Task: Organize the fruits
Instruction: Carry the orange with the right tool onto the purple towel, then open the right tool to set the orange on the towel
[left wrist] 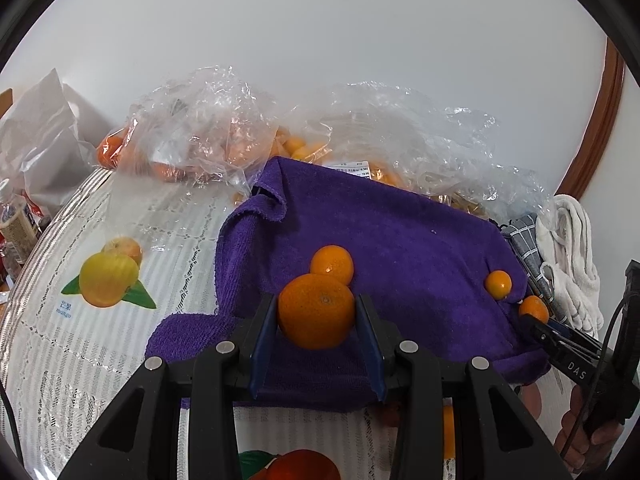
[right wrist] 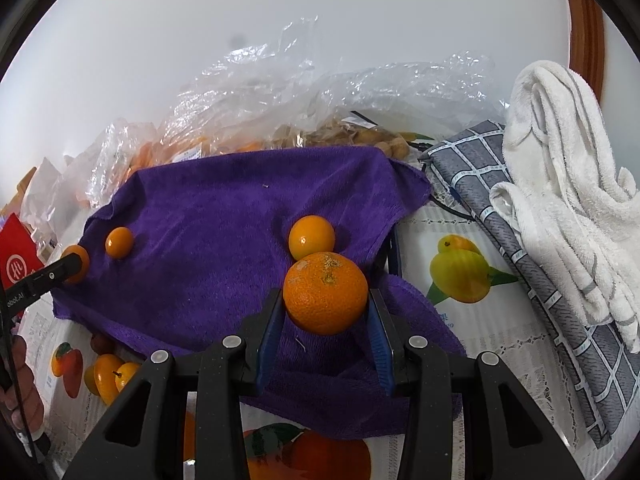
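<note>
A purple towel (left wrist: 400, 240) (right wrist: 220, 220) is spread on the table. My left gripper (left wrist: 316, 300) is shut on a large orange (left wrist: 314, 316), held low over the towel's near edge. A second orange (left wrist: 332, 264) lies just behind it on the towel. My right gripper (right wrist: 325, 294) is shut on another orange (right wrist: 326, 296), with a smaller orange (right wrist: 312, 237) lying on the towel right behind. Each view shows the other gripper with its orange at the towel's side: right gripper (left wrist: 530, 318), left gripper (right wrist: 74, 262). One small orange (left wrist: 498, 284) (right wrist: 119, 242) lies loose beside it.
Clear plastic bags (left wrist: 208, 132) (right wrist: 280, 92) of more fruit stand behind the towel against the wall. A white towel (right wrist: 568, 200) and a grey checked cloth (right wrist: 520, 248) lie to the right. A white bag (left wrist: 44, 140) and bottles (left wrist: 16, 224) crowd the left. The tablecloth (left wrist: 100, 340) carries fruit prints.
</note>
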